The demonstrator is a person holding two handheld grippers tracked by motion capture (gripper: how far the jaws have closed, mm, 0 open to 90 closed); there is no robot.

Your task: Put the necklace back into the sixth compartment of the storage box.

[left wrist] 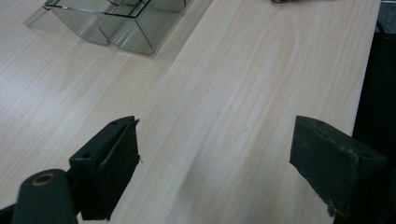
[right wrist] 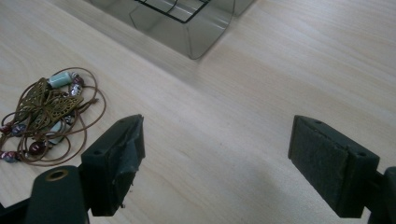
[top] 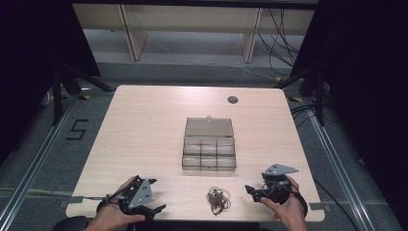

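Observation:
A clear plastic compartment box with its lid open stands at the middle of the wooden table. A tangled cord necklace with a brass butterfly pendant and beads lies near the front edge, between the two hands. My left gripper is held at the front left, open, nothing between its jaws. My right gripper is at the front right, open and empty, pointing left toward the necklace. The box corner lies beyond the right jaws, and a corner of the box shows far ahead of my left gripper.
A round cable hole sits near the table's far right edge. Beyond the table are shelf legs, cables on the floor and dark tripod stands at both sides. Bare wood surrounds the box.

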